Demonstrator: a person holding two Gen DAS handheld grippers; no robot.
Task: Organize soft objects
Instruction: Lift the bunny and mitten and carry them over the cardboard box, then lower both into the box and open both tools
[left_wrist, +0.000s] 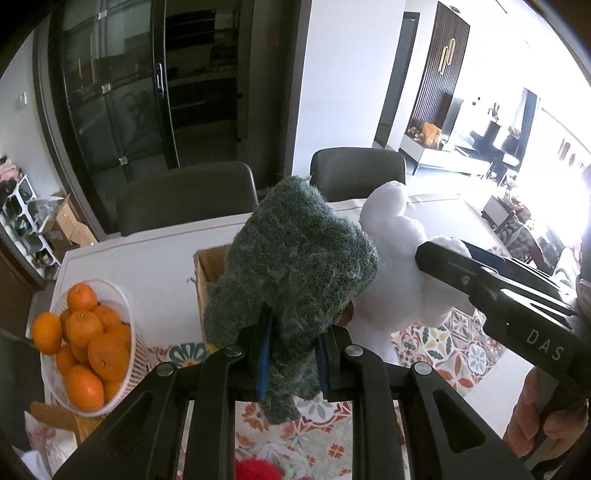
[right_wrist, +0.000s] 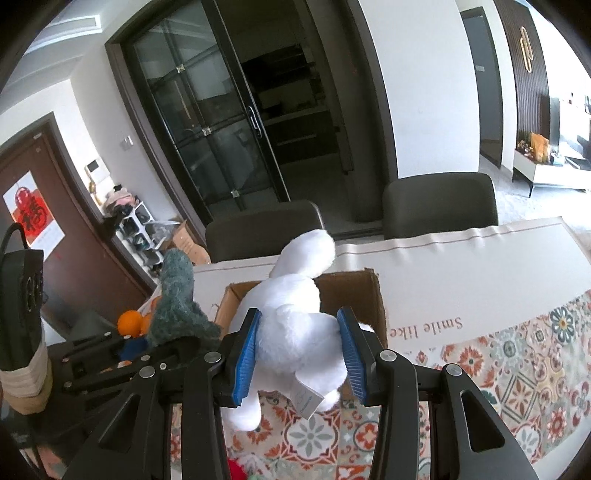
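Note:
My left gripper (left_wrist: 293, 354) is shut on a dark green fuzzy knitted piece (left_wrist: 295, 258) and holds it up above the table, in front of an open cardboard box (left_wrist: 208, 266). My right gripper (right_wrist: 300, 350) is shut on a white plush toy (right_wrist: 295, 317) and holds it over the near edge of the same box (right_wrist: 365, 295). The white plush (left_wrist: 391, 258) shows to the right in the left wrist view, with the right gripper's body (left_wrist: 498, 295) beside it. The green piece (right_wrist: 175, 306) shows at left in the right wrist view. A red soft object (left_wrist: 256, 470) lies on the table below.
A white basket (left_wrist: 123, 363) of oranges stands at the table's left edge. A patterned tablecloth (right_wrist: 517, 369) covers the table. Two dark chairs (right_wrist: 439, 206) stand at the far side. A glass-door cabinet (right_wrist: 207, 122) is behind them.

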